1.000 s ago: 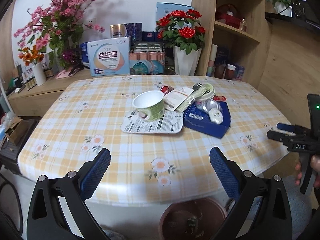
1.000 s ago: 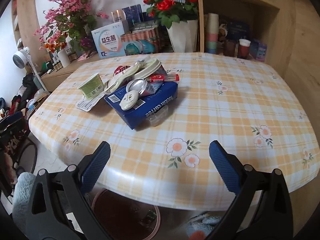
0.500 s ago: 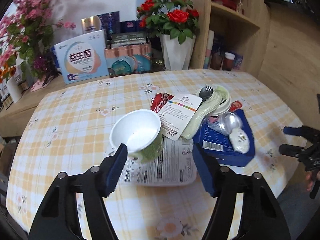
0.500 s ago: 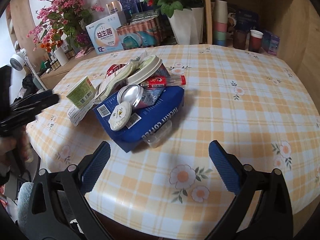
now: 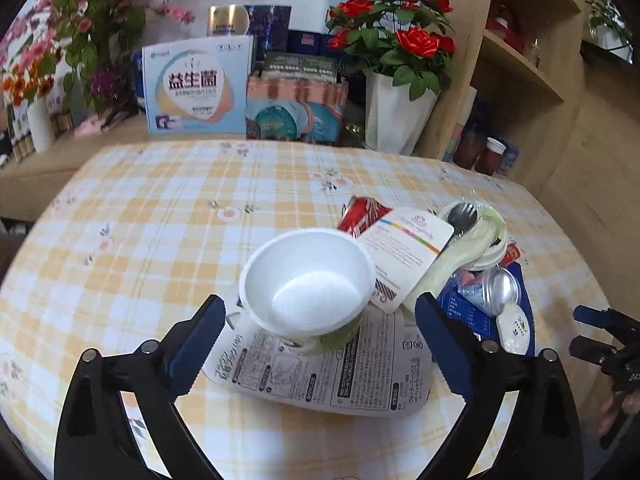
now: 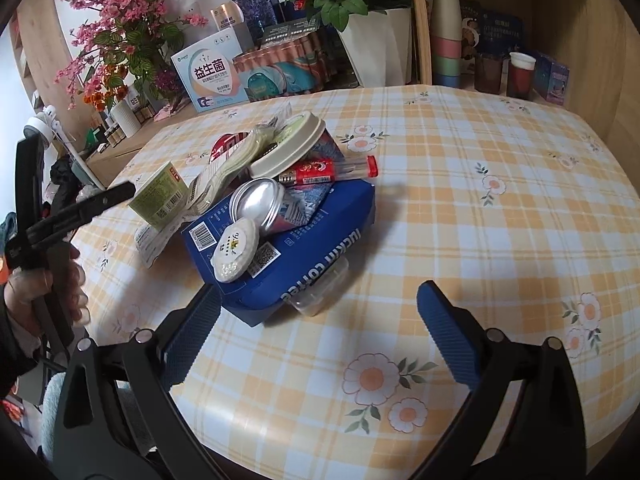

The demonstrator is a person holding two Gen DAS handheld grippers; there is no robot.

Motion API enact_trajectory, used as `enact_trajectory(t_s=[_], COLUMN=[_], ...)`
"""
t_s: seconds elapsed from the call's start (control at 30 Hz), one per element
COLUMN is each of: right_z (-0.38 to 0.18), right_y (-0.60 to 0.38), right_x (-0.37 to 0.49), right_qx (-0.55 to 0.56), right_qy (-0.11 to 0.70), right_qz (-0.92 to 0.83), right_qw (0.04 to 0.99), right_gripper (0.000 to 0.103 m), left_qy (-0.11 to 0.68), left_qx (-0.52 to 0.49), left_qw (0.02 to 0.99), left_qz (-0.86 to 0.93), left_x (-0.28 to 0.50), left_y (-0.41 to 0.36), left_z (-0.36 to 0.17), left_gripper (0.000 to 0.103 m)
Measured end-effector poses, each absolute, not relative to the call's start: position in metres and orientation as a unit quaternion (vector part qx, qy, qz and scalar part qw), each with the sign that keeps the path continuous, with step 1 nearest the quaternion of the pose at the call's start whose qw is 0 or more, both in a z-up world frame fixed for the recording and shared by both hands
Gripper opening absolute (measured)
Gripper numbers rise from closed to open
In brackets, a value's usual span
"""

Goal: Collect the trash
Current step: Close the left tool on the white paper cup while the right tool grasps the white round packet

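- Left gripper (image 5: 316, 344) stood wide, jaws just reopened after a brief narrowing, pads either side of the white foam bowl (image 5: 308, 280) without touching it; nothing held.
- Bowl sat upright, mouth up, green label on its outer wall, resting on a flat printed lid sheet (image 5: 340, 372) on the checked tablecloth (image 5: 160, 240).
- Lid sheet lay flat, long axis running across the left wrist view from left to right.
- Right gripper (image 6: 318, 332) also spread wide and empty, hovering above the near table edge, its left pad close to the corner of the blue coffee box (image 6: 304, 256); touching or not could not be told.
- Blue coffee box lay flat, long axis slanting from near-left to far-right in the right wrist view, lettered side facing the camera.
- Piled on the box: a crushed silver can (image 6: 264, 204) on its side, base toward the camera; a small white round packet (image 6: 236, 250); a red tube (image 6: 328, 170) lying left to right.
- Behind these, a pale green lid (image 6: 288, 148) tilted up, with a pale wrapper (image 6: 236, 160) draped across it.
- A clear plastic cup (image 6: 320, 292) showed partly under the box.
- Trash cluster sat on the left half of the table in the right wrist view.
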State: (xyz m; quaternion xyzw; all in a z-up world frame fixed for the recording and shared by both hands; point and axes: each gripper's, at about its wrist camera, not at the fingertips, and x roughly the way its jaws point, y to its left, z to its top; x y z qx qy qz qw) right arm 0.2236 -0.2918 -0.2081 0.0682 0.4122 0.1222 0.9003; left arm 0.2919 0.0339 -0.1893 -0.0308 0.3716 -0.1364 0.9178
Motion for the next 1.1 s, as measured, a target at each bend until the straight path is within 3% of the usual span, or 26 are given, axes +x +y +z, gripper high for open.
enact_trajectory(t_s=[0.4, 0.53, 0.6, 0.77, 0.93, 1.1], right_z=[-0.212, -0.214, -0.215, -0.216, -0.217, -0.221], right_y=[-0.278, -0.266, -0.263, -0.254, -0.241, -0.231], right_x=[0.235, 0.239, 0.241, 0.247, 0.257, 0.267], right_qx=[0.063, 0.036, 0.035, 0.039, 0.046, 0.059], right_qy=[0.415, 0.414, 0.415, 0.413, 0.416, 0.421], right_qz=[0.121, 0.124, 0.126, 0.138, 0.156, 0.16], right_qw=[0.899, 0.901, 0.9, 0.899, 0.895, 0.891], right_gripper=[0.097, 0.084, 0.084, 0.079, 0.062, 0.058], left_qy=[0.429, 0.426, 0.421, 0.402, 0.379, 0.354], left_qx=[-0.123, -0.13, -0.119, -0.078, -0.076, -0.06], left_qw=[0.888, 0.888, 0.892, 0.906, 0.915, 0.924], left_qz=[-0.106, -0.11, -0.117, -0.108, -0.114, -0.129], left_x=[0.332, 0.336, 0.335, 0.327, 0.312, 0.29], left_y=[0.048, 0.045, 0.041, 0.034, 0.037, 0.036], left_z=[-0.229, -0.23, -0.229, -0.221, -0.21, -0.192], left_gripper=[0.095, 0.093, 0.075, 0.074, 0.074, 0.074])
